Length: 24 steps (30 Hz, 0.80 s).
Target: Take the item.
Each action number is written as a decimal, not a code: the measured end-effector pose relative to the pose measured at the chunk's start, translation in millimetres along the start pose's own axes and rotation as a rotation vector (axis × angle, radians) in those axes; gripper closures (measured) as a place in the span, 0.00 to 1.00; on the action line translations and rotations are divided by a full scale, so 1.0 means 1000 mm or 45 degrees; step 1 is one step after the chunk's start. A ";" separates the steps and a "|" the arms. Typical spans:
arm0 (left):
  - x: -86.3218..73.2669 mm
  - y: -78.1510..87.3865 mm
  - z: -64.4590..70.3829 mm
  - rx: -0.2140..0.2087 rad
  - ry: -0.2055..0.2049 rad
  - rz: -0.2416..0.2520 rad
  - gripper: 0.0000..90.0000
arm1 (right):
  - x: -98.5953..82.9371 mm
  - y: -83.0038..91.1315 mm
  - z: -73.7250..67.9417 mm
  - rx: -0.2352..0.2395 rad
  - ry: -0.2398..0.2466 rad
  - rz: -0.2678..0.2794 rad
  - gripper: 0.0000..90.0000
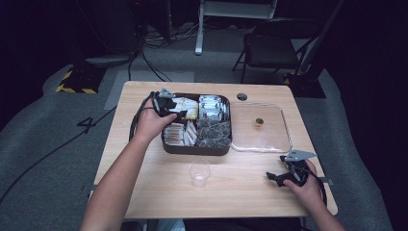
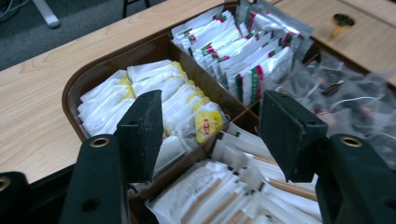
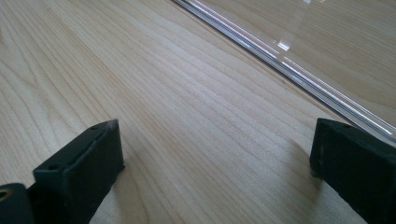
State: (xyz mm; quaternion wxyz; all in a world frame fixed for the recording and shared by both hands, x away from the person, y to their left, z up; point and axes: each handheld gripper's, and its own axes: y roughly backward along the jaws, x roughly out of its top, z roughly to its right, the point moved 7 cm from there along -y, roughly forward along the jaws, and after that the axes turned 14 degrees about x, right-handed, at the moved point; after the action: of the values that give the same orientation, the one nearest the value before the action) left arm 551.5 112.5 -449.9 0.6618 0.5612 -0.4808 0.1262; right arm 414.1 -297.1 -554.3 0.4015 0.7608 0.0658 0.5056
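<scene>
A brown divided tray sits at the table's middle, packed with sachets. My left gripper hovers over its left side, open, with nothing between the jaws. In the left gripper view my left gripper hangs just above white tea bags with yellow tags, beside silver packets and white sticks. My right gripper rests on the wood at the front right, open; in its own view my right gripper frames bare tabletop. A clear plastic cup stands in front of the tray.
A clear lid lies flat right of the tray, its edge running past the right gripper. A round cable hole is near the table's far edge. A folding chair stands beyond the table.
</scene>
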 end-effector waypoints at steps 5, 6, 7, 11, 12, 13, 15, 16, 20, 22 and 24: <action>-0.002 -0.019 -0.001 -0.004 0.002 -0.114 0.48 | 0.000 0.000 0.000 0.000 0.000 0.000 0.03; -0.002 -0.022 -0.002 -0.001 -0.003 -0.131 0.48 | 0.000 0.000 0.000 0.000 0.000 0.000 0.03; -0.002 -0.022 -0.002 -0.001 -0.003 -0.131 0.48 | 0.000 0.000 0.000 0.000 0.000 0.000 0.03; -0.003 -0.035 -0.001 -0.011 -0.010 -0.188 0.50 | 0.000 0.000 0.000 0.000 -0.001 0.000 0.03; -0.002 -0.038 0.001 -0.015 -0.011 -0.193 0.50 | 0.000 0.000 0.000 0.000 -0.001 0.000 0.03; -0.002 -0.042 0.002 -0.012 -0.023 -0.207 0.51 | 0.000 0.000 0.000 0.000 -0.001 0.000 0.03; -0.004 -0.047 0.003 0.001 -0.036 -0.240 0.51 | 0.000 0.000 0.000 0.000 0.000 0.000 0.03; -0.004 -0.047 0.003 0.001 -0.036 -0.240 0.52 | 0.000 0.000 0.000 0.000 0.000 0.000 0.03; -0.008 -0.055 0.002 -0.005 -0.022 -0.277 0.54 | 0.000 0.000 0.000 0.000 -0.001 0.000 0.03; -0.010 -0.059 0.003 -0.007 -0.013 -0.294 0.55 | 0.000 0.000 0.000 0.000 -0.001 0.000 0.03; -0.010 -0.062 0.003 -0.009 0.000 -0.293 0.56 | 0.000 0.000 0.000 0.000 -0.001 0.000 0.03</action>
State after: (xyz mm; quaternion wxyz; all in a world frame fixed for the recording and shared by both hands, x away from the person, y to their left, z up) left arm 588.7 92.2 -496.5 0.6740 0.6102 -0.4137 0.0477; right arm 414.1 -297.1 -554.3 0.4015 0.7609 0.0657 0.5055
